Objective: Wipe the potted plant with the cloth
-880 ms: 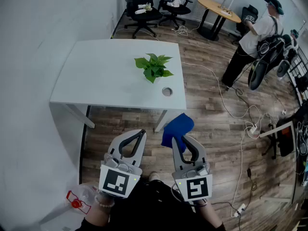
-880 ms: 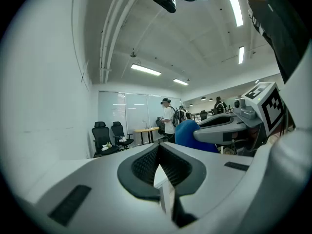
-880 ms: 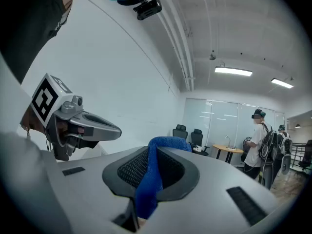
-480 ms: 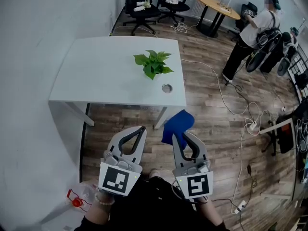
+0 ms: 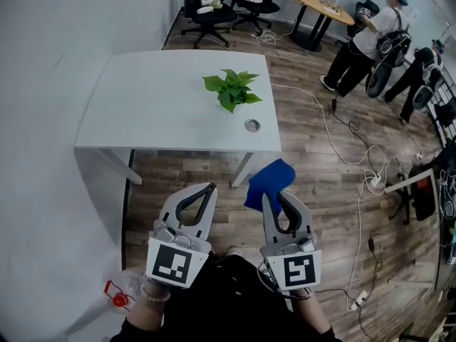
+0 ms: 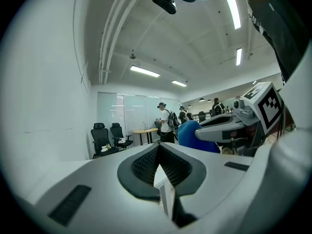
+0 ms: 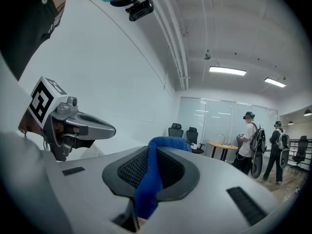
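cloth (image 5: 269,182): clamped between right fingers (image 5: 291,216) | potted plant (image 5: 232,90): seemingly well ahead

White table (image 5: 142,112) seen across the upper centre of the head view, set on wood-plank floor (image 5: 313,184). A round metal-rimmed port (image 5: 251,125) is set near the table's right front corner.

Two black office chairs (image 5: 206,9) are placed at the top of the frame, with white items lying on their seats. A round wooden table (image 5: 322,4) is noted at upper right, with a person (image 5: 365,38) standing just beside it.

White cables (image 5: 342,137) are trailed over the floor at right, as far as a power strip (image 5: 373,185). A clear bottle with a red fitting (image 5: 117,296) is seen at lower left.

Ceiling strip lights (image 6: 145,71) are recorded in the upper middle of the left gripper view.
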Demonstrator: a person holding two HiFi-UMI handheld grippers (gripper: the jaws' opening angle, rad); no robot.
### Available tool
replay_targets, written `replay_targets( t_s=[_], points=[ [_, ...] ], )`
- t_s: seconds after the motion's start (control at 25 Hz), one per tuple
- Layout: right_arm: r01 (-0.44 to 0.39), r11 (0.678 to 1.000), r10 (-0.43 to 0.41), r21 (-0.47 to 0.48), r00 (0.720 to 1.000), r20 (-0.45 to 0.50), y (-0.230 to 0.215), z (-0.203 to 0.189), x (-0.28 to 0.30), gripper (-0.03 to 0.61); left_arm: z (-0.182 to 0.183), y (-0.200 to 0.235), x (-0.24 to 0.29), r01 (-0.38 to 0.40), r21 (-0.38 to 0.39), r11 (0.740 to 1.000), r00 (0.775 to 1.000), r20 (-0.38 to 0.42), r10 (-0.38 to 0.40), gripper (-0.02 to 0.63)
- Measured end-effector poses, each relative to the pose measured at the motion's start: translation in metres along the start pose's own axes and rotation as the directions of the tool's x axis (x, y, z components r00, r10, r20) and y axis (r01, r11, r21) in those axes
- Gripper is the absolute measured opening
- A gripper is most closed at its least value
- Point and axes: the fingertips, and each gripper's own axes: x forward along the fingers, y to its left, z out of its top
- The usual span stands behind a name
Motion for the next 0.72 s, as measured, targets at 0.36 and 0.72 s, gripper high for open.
replay_targets(
  t_s=[0.36,0.72],
  points=[
    [0.061,0.998,-0.06,0.015,0.998,-0.017,0.014,-0.006,-0.004,0.075,-0.013,0.01,-0.018,0.025,-0.002,1.0,1.0,-0.005,-0.025,0.014],
    [0.042,0.999,-0.042,0.004,0.999,-0.019,0.005,-0.01,0.021,0.075,-0.018,0.026,-0.005,-0.002,0.0,1.0,1.0,-0.01,0.002,0.014]
  ],
)
